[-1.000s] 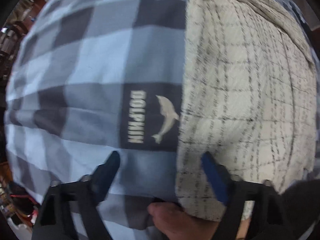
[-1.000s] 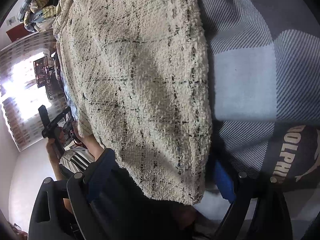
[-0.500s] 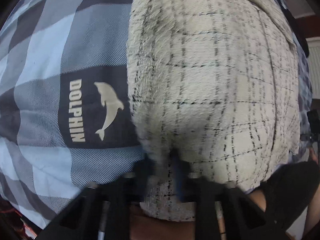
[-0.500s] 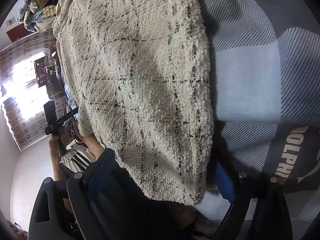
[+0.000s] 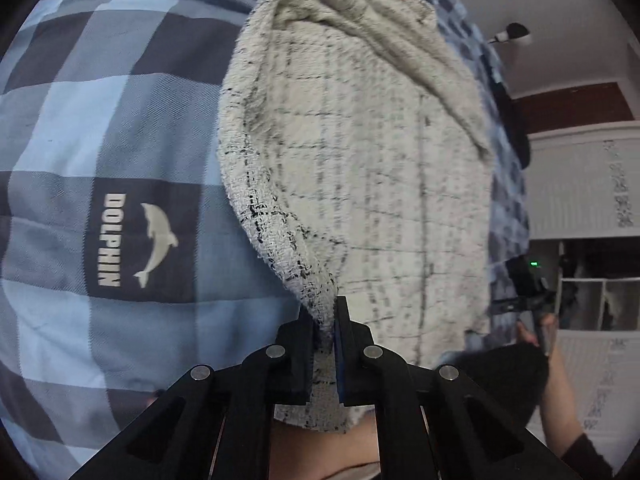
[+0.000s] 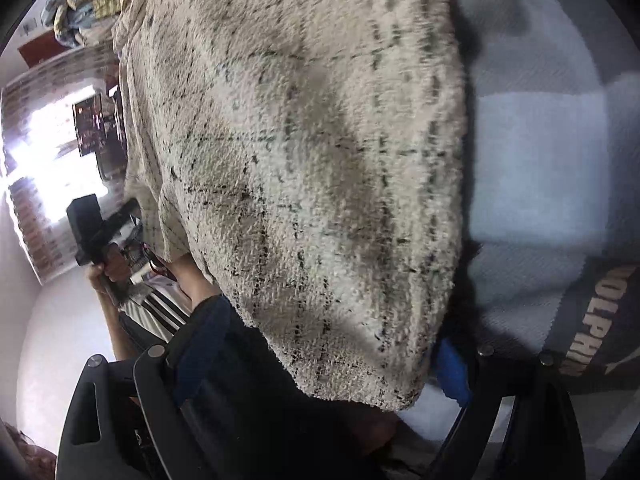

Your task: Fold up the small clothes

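Observation:
A cream tweed garment [image 5: 360,152] with thin black checks lies on a blue checked bedsheet [image 5: 100,100]. My left gripper [image 5: 324,314] is shut on the garment's near left corner, which stands lifted and twisted between the pads. In the right wrist view the same garment [image 6: 312,152] fills the frame. Its other near corner hangs between the wide-apart fingers of my open right gripper [image 6: 326,354], the blue pad [image 6: 452,368] at its right edge. The left gripper [image 6: 92,232] shows small at the far left, in a hand.
A dark DOLPHIN label [image 5: 140,240] is printed on the sheet left of the garment. Colourful clothes [image 6: 80,4] are piled at the bed's far end. A white panelled wall [image 5: 580,180] lies beyond the bed's right edge. A dark sleeve [image 5: 500,380] is near the right gripper.
My left gripper swung right onto the garment's corner, closed on it and lifted it off the sheet. The right gripper stayed open in place.

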Tool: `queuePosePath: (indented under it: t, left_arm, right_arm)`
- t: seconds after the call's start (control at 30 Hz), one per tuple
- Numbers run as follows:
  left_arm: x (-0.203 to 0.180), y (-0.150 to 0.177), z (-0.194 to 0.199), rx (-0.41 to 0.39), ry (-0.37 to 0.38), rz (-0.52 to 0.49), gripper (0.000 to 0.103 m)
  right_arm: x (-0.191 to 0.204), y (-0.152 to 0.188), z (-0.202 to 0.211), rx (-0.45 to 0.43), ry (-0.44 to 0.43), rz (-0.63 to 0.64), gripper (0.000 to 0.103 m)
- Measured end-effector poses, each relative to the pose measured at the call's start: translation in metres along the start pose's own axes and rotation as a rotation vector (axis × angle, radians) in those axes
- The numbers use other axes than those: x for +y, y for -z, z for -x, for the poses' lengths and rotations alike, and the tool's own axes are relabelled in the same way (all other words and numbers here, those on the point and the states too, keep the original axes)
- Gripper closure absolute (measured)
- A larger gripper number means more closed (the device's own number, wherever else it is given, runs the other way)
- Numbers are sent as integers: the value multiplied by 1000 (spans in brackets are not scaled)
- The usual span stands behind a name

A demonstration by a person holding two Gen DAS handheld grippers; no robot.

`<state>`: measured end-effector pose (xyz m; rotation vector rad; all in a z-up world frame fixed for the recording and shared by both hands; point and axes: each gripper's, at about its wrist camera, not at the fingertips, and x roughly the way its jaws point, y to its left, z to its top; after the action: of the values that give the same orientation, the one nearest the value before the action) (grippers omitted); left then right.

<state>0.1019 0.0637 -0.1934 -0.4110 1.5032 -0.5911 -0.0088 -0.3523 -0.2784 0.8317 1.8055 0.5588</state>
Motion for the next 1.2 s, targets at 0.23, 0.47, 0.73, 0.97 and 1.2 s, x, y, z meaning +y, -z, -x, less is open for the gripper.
queuePosePath:
  t: [0.23,0.47,0.73,0.97,1.2]
  left_arm:
    - [21,3,41,-19,94,73,96]
    - [7,10,90,-194,282,114,96]
    - [-32,34,137,-242,532,75,97]
    - [-39,79,171,-277,692,132,97]
    - [-15,131,216,-375,800,195,100]
  right_arm:
    - [38,0,4,-45,132,109,94]
    - [126,46,51,-332,13,262,96]
    - [161,130,76,-550,-338,164,96]
    - [159,166,73,-554,-620,166,96]
    - [149,215,103,-630,-643,148,96]
